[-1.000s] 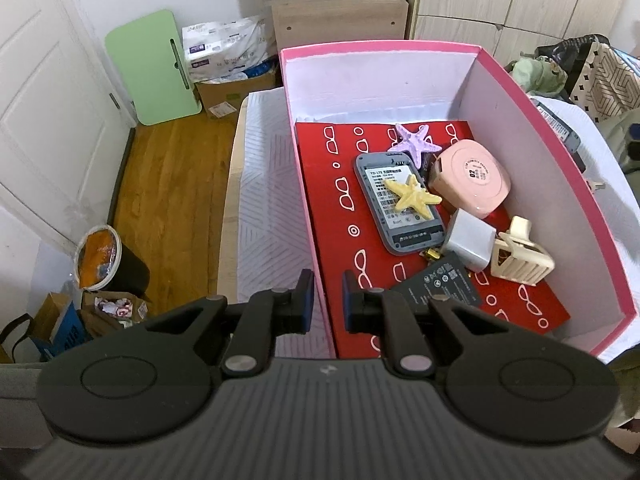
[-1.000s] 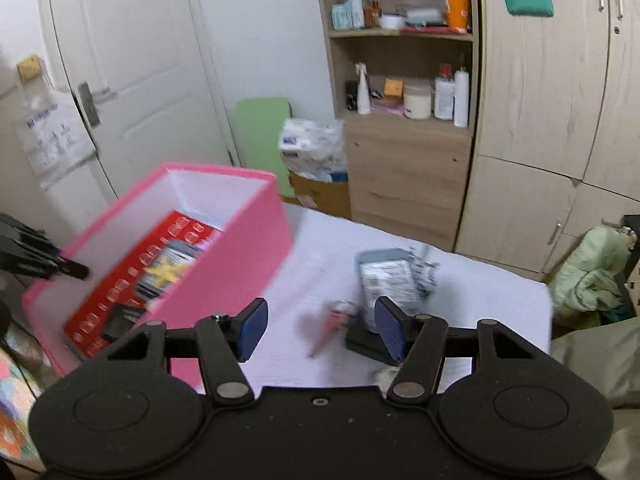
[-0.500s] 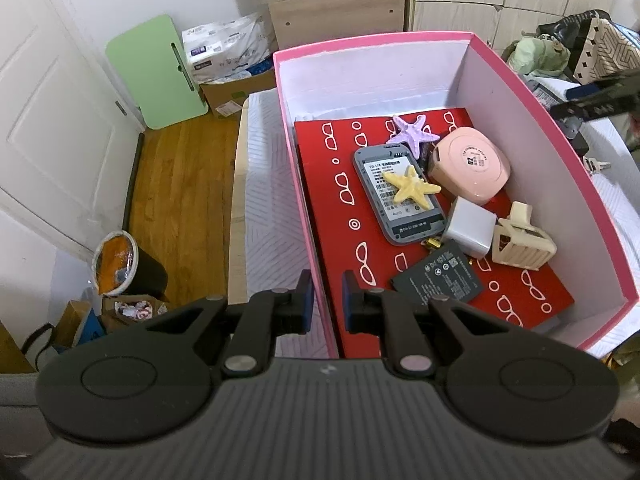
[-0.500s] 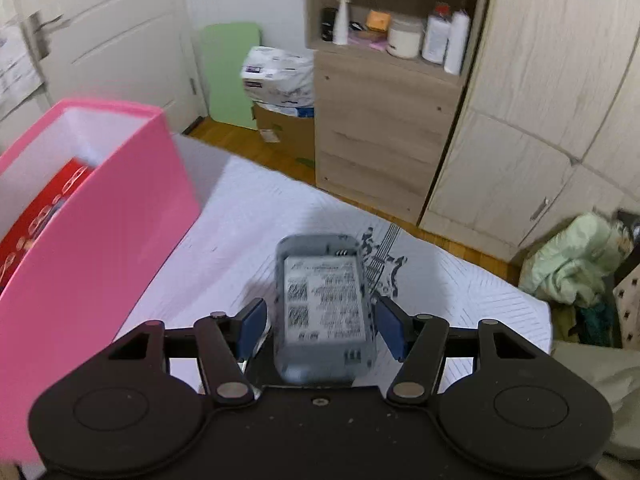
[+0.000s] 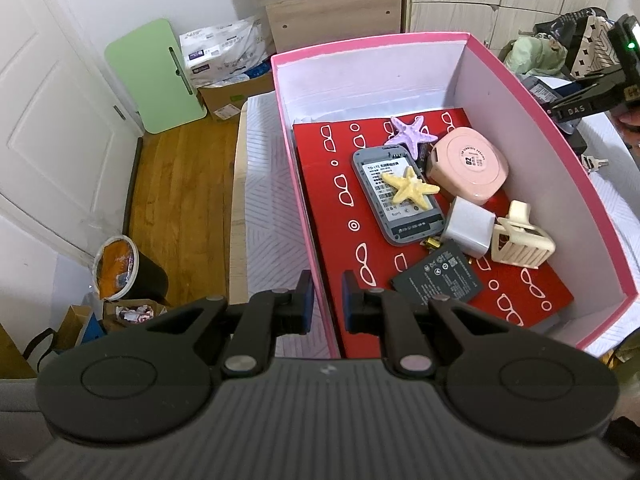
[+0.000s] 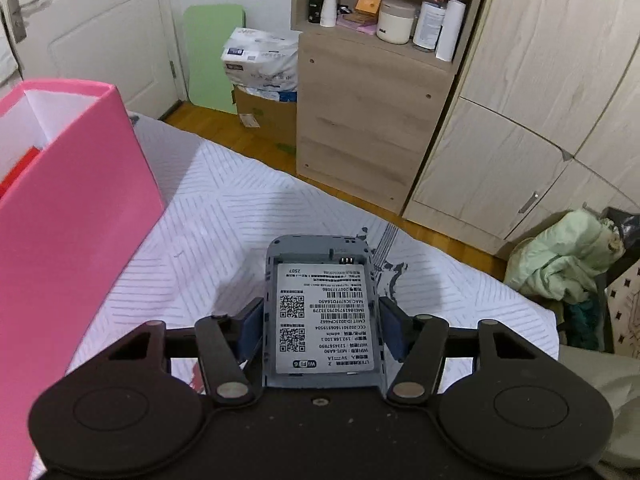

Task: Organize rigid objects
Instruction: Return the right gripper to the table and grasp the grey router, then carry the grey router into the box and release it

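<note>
My left gripper [image 5: 324,300] is shut on the near left wall of the pink box [image 5: 298,184]. Inside the box lie a grey router [image 5: 396,196] with a yellow starfish [image 5: 408,190] on it, a purple starfish [image 5: 408,134], a pink round case [image 5: 468,170], a white charger [image 5: 468,230], a cream hair clip [image 5: 520,242] and a black battery [image 5: 438,278]. My right gripper [image 6: 322,330] has its pads against both sides of a second grey router [image 6: 322,312], label up, on the white cloth. The pink box [image 6: 76,208] stands to its left.
The white patterned cloth [image 6: 208,232] covers the table. A wooden shelf unit [image 6: 360,92] and wardrobe doors [image 6: 532,112] stand behind. A metal key [image 5: 596,162] lies on the cloth right of the box. A bin [image 5: 120,268] stands on the floor at the left.
My right gripper swung right and down onto the second grey router and closed its pads against its sides. My left gripper kept its hold on the box wall.
</note>
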A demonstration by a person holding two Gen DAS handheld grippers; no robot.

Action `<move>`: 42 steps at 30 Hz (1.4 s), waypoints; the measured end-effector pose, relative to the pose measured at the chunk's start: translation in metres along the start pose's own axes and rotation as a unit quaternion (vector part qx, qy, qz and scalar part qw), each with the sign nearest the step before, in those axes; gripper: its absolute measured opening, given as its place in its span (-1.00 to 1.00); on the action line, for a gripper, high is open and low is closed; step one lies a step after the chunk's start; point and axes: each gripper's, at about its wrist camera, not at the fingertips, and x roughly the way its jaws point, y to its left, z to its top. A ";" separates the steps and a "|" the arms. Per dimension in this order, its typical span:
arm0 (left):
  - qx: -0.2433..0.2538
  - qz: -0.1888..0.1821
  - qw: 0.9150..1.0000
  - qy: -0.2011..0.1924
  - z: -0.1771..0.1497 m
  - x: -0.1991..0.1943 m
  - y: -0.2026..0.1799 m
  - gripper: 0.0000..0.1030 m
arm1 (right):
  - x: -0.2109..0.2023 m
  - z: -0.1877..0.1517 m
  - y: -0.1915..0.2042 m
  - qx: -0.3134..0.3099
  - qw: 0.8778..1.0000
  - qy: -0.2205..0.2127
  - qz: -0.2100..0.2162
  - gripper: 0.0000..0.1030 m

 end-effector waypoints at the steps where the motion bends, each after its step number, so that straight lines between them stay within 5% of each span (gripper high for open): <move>1: 0.001 0.000 1.000 -0.001 0.000 0.000 0.000 -0.76 | -0.003 -0.001 0.001 0.000 1.000 -0.002 -0.001 0.26; 20: -0.009 -0.018 0.999 -0.026 -0.009 -0.007 0.006 -0.76 | -0.120 -0.005 0.075 -0.102 0.992 -0.070 -0.035 0.26; 25: -0.004 -0.009 0.999 -0.038 -0.014 -0.010 0.002 -0.76 | -0.154 -0.003 0.108 -0.129 0.987 -0.094 -0.015 0.26; 34: 0.000 -0.012 0.999 -0.035 -0.012 -0.010 0.003 -0.76 | -0.166 0.014 0.157 -0.123 0.981 -0.091 0.116 0.26; 39: -0.008 -0.020 0.999 -0.041 -0.014 -0.011 0.007 -0.76 | -0.140 0.037 0.168 -0.069 0.970 -0.060 0.223 0.26; 42: -0.011 -0.021 0.999 -0.043 -0.014 -0.012 0.006 -0.76 | -0.108 0.055 0.167 -0.012 0.969 -0.020 0.245 0.26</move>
